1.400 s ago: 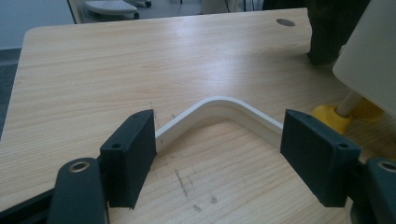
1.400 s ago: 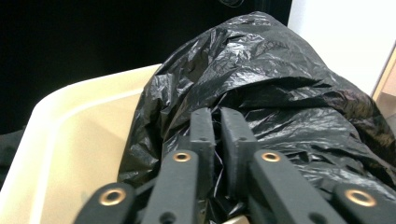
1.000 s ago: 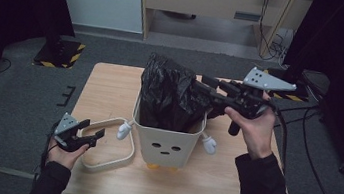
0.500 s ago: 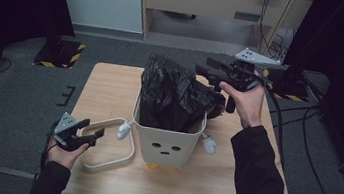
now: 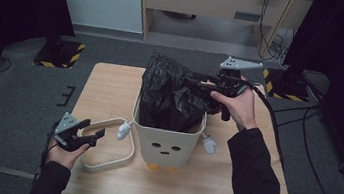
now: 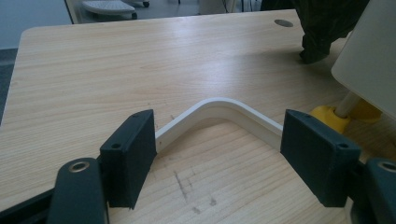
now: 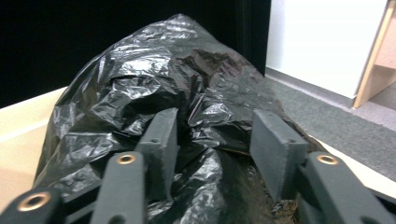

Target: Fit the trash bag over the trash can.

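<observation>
Crinkled black plastic bag (image 5: 173,94) bulges out of the cream square bin with a face (image 5: 167,139) at the table's (image 5: 111,86) middle. Right gripper (image 7: 212,147), jaws having just narrowed yet apart, straddles a fold at the bin's right, probably to tug it. Left gripper (image 6: 217,161) gapes over the cream ring frame (image 6: 219,109) left of the bin, likely waiting.

A glossy black bag (image 5: 173,94) fills a cream bin (image 5: 167,139) bearing a dark dotted face, with white hands and yellow feet. Left of the bin lies a cream ring (image 5: 106,144) on the pale wood-grain table (image 5: 110,89).
</observation>
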Available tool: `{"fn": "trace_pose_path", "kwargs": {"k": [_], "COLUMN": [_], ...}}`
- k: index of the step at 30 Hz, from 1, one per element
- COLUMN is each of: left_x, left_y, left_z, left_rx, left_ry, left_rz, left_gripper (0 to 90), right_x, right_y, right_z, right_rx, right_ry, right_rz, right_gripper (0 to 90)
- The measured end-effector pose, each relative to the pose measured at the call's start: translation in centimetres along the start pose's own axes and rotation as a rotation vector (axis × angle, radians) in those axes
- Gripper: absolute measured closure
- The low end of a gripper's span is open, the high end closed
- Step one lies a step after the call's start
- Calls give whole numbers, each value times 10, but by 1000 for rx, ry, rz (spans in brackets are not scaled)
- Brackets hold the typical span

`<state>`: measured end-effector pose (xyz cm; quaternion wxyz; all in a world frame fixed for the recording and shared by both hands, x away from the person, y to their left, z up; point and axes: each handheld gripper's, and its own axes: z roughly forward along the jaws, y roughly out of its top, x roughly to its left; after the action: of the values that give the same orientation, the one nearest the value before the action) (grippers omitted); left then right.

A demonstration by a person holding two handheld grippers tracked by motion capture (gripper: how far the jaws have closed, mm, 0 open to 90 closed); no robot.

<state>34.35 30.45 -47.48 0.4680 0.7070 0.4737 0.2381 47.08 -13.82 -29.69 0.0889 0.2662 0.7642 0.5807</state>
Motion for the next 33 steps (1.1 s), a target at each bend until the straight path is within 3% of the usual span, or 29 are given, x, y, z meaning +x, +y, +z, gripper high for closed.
{"fn": "trace_pose_path", "kwargs": {"k": [5, 10, 16, 17, 19, 24, 27, 33], "left_x": [-1, 0, 0, 0, 0, 0, -1, -1], "left_y": [0, 0, 0, 0, 0, 0, 0, 0], "left_z": [0, 0, 0, 0, 0, 1, 1, 0], "left_rx": [0, -1, 1, 1, 2, 4, 5, 6], "left_ry": [-2, -2, -2, -3, -2, -1, 0, -1], "left_rz": [3, 0, 1, 2, 1, 2, 4, 5], "left_gripper": [260, 260, 260, 260, 260, 260, 260, 260], "right_x": [3, 3, 5, 6, 8, 26, 40, 63], "right_y": [-1, -1, 2, 4, 6, 12, 12, 5], "right_z": [0, -2, -13, -20, -25, -37, -39, -33], "right_rx": [28, 22, -40, -84, -107, -119, -97, -44], "right_ry": [37, 24, 0, 5, 18, 61, 69, 97], "right_rz": [6, -27, -59, -72, -85, -173, -227, -265], "right_gripper": [720, 777, 852, 898, 899, 900, 898, 892]}}
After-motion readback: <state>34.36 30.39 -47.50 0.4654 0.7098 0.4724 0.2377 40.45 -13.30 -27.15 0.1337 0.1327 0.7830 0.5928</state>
